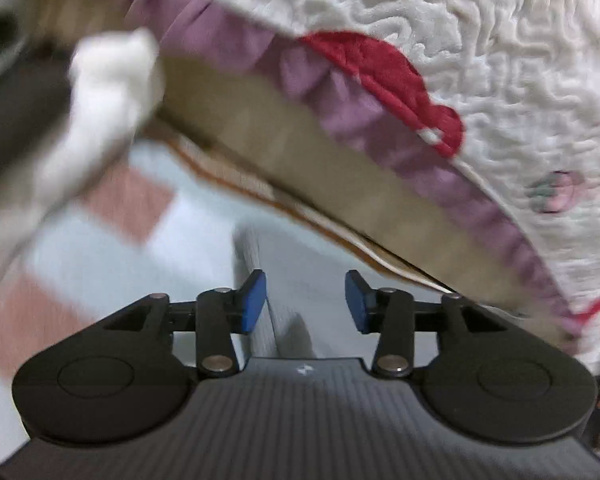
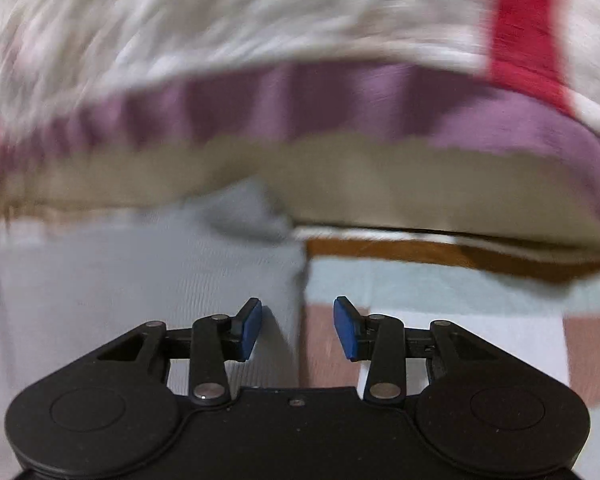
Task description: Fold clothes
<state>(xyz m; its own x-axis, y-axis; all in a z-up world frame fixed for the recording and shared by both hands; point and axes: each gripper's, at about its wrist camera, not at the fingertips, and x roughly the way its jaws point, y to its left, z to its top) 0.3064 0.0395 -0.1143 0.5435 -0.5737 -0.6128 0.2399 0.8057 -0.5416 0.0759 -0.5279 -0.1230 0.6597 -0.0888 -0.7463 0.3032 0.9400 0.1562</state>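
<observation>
A pale grey garment (image 1: pixel 288 264) lies flat on a mat of pale blue and pink squares (image 1: pixel 100 256), beside a bed. My left gripper (image 1: pixel 305 304) hovers over it, open, with the cloth beneath the gap and nothing pinched between the blue pads. In the right wrist view the same grey garment (image 2: pixel 140 280) fills the lower left, and its right edge runs under the gap of my right gripper (image 2: pixel 298 328). That gripper is open too, its pads apart and pressing on nothing. Both views are blurred.
The bed's white quilted cover (image 1: pixel 480 60) with red patches (image 1: pixel 380 68) and a purple frill (image 1: pixel 340 96) overhangs a tan mattress side (image 1: pixel 320 152). The same frill (image 2: pixel 300 96) spans the right wrist view. A blurred white shape (image 1: pixel 100 108) hangs at the left.
</observation>
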